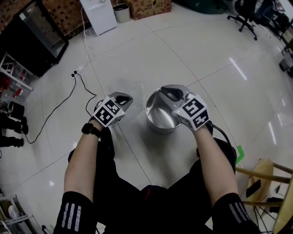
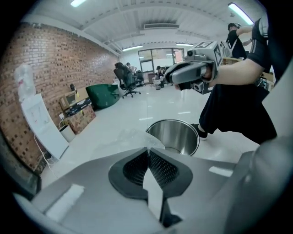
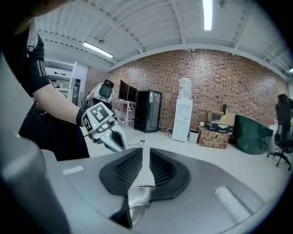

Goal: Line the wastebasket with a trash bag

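Observation:
A round steel wastebasket stands on the white floor between my knees, with nothing inside. My left gripper is shut on a clear trash bag, whose thin film spreads ahead of the jaw tips; it hovers left of the basket. My right gripper hangs over the basket's far rim. Its jaws meet at the tips, and I cannot make out any film between them. Each gripper shows in the other's view: the right gripper and the left gripper.
Black cables trail over the floor at the left. At the back stand a white dispenser, a small bin and a cardboard box. A wooden stool is at my right, an office chair far right.

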A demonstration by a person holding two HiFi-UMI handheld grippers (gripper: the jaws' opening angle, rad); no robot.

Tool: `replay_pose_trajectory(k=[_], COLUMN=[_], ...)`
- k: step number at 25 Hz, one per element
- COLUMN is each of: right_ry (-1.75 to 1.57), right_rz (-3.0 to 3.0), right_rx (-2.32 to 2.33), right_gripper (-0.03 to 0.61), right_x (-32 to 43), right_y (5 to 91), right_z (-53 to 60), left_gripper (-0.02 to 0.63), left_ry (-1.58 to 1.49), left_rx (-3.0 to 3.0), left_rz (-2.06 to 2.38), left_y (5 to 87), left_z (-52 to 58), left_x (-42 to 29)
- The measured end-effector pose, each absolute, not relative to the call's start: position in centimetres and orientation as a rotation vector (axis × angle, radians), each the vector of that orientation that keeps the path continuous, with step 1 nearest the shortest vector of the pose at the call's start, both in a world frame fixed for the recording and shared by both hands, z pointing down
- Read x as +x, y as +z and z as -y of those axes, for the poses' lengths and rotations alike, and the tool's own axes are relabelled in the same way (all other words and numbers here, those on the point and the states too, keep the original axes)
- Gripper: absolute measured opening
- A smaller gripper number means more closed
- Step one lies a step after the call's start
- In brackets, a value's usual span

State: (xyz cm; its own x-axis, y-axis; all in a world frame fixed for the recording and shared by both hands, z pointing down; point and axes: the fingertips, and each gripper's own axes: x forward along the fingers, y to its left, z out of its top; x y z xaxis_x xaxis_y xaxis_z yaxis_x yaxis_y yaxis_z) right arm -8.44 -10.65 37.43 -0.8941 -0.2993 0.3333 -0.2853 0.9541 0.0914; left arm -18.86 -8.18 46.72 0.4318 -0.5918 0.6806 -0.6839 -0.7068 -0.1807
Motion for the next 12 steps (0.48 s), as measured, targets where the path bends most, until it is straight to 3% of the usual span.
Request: replay_pose_trajectory(k=[6, 12], right_ry=[-0.062, -0.167], right_rz=[2.778, 2.668], right_rx=[0.482, 0.316], right_gripper=[0.065, 0.136], right_x=[-5.9, -4.4], right_y=[35.8, 36.9], right_z=[11.9, 11.8], left_gripper=[-0.007, -0.007], left_ry=[1.096, 1.034], left_rx=[2.720, 2.821], left_rz=[1.115, 1.053], left_y=[42.0, 41.5], left_z=[9.6, 10.9], left_x=[-13.6, -9.8])
